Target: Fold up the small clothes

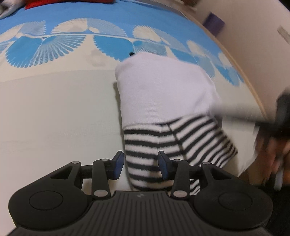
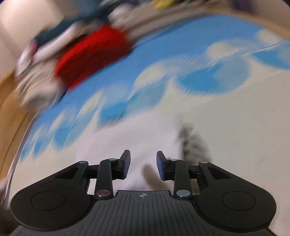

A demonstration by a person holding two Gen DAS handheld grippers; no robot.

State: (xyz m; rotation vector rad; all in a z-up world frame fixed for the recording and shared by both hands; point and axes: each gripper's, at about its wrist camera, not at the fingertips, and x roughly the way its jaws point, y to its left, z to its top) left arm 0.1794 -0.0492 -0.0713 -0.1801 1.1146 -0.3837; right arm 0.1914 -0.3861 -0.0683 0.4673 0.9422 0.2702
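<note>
Small white garment (image 1: pixel 163 90) w/ black-striped sleeves (image 1: pixel 145 145) lies folded on the bed cover (image 1: pixel 54 109), near right side. Left gripper (image 1: pixel 141 164) hangs over the near striped end, jaws released, cloth between but unpressed, likely ready to pinch for next fold. Right gripper (image 2: pixel 143 164) over the white part, jaws released, view blurred. Red cloth (image 2: pixel 94 54) far off.

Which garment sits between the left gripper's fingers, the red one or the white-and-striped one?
The white garment with black stripes; its striped end lies between the left gripper pads. The red garment lies far off on the blue cloth.
</note>
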